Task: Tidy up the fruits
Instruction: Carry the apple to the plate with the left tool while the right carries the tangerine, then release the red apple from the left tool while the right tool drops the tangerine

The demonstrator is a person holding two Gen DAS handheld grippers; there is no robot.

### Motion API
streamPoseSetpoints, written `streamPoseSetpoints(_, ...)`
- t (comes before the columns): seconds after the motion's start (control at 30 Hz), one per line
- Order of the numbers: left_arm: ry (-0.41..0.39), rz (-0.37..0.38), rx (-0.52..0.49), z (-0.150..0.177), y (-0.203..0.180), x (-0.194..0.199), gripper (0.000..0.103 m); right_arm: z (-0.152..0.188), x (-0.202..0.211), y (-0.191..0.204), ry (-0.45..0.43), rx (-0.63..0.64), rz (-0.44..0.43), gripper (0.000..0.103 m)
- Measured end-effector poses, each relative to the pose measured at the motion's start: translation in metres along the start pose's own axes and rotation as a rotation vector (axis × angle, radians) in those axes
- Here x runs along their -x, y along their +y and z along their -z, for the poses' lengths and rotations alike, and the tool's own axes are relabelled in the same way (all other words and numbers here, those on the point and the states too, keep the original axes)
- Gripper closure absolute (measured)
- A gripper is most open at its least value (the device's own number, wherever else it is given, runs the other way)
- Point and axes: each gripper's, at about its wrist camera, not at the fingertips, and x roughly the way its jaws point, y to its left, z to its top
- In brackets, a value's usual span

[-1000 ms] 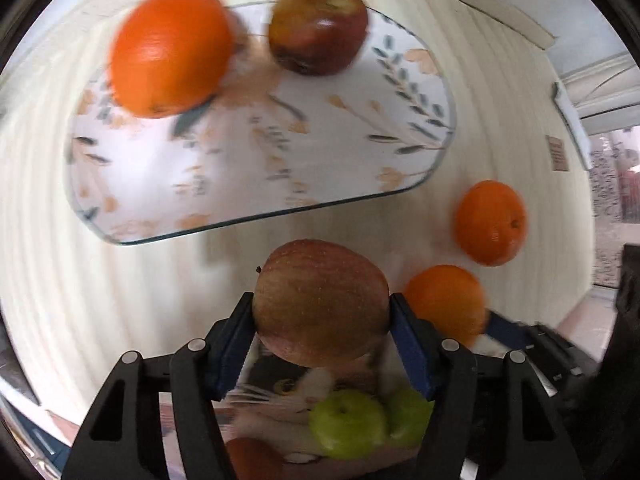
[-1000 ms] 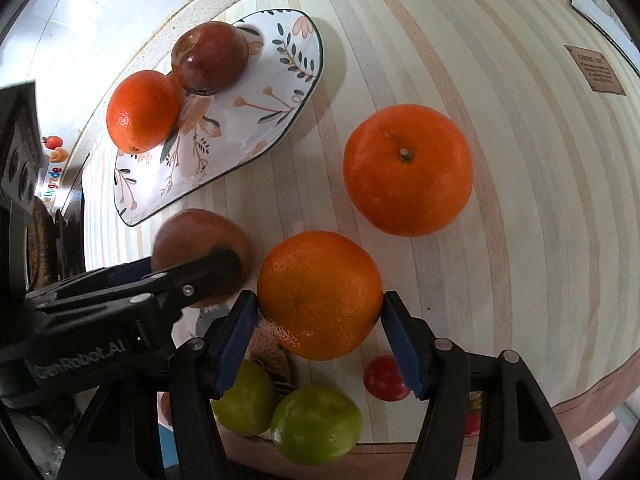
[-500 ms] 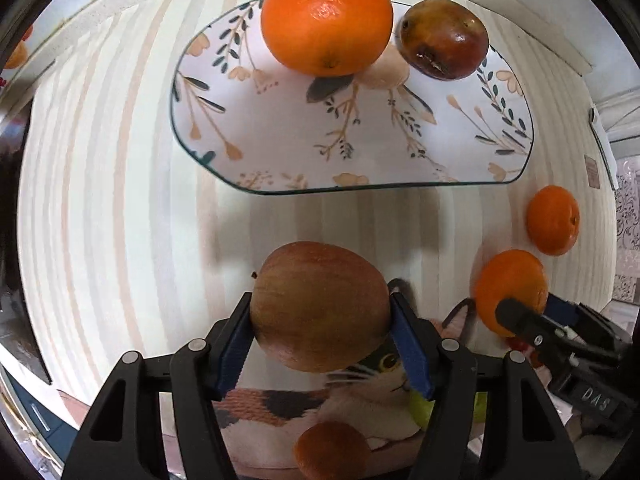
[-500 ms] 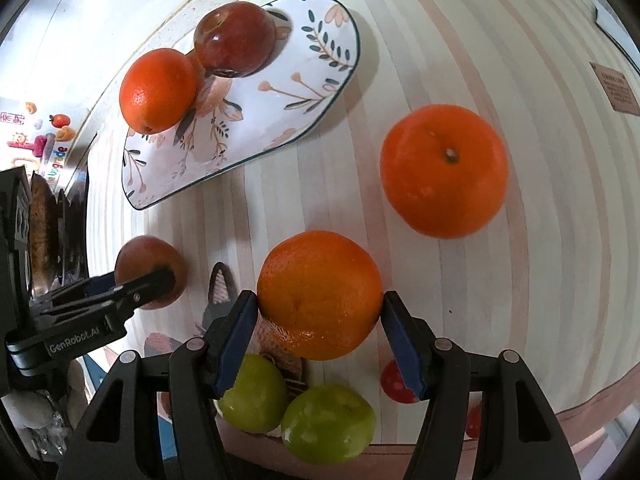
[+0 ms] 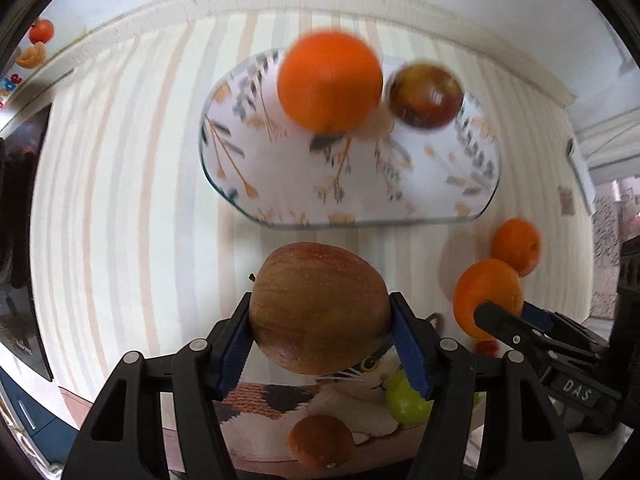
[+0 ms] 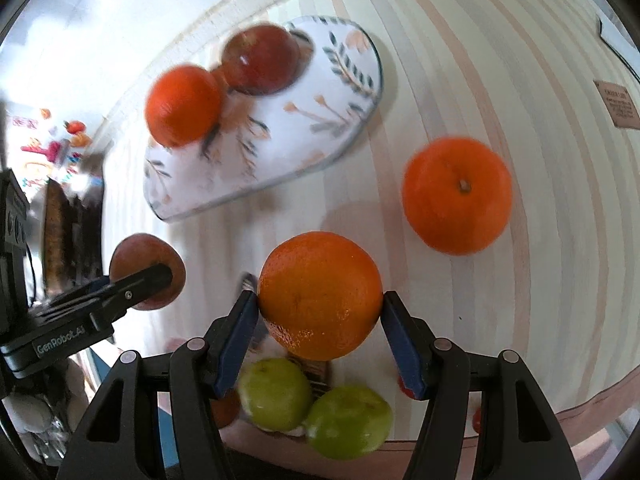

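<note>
Left gripper point(image 5: 320, 332) clamped on a russet apple point(image 5: 320, 306), lifted clear of the cat mat since a second ago; floral plate point(image 5: 420, 184) now ahead. Right gripper point(image 6: 320, 320) holds an orange point(image 6: 320, 294), barely shifted. Likely both bound for the plate.

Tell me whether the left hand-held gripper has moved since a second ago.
Yes. The left hand-held gripper, holding the apple, rose: the plate looks smaller.
</note>
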Motion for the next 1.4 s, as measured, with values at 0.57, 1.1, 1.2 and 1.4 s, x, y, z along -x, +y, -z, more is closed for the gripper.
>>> streamPoseSetpoints(0.57, -0.002, -0.085, 0.105, -0.103, 0.056, -0.017, 0.041, -0.148, 0.001, 0.013, -0.108, 0.055, 0.134, 0.037)
streamPoseSetpoints(1.1, 0.021, -0.111, 0.111, -0.111, 0.050, -0.034, 0.039, -0.159, -0.021, 0.012, -0.073, 0.042, 0.140, 0.032)
streamPoseSetpoints(1.2, 0.029, -0.103, 0.135, -0.110, 0.052, -0.037, 0.037, -0.157, -0.022, 0.011, -0.072, 0.032, 0.129, 0.026)
streamPoseSetpoints(1.4, 0.054, -0.088, 0.156, -0.107, 0.055, -0.042, 0.036, -0.153, -0.018, 0.012, -0.080, 0.025, 0.118, 0.026)
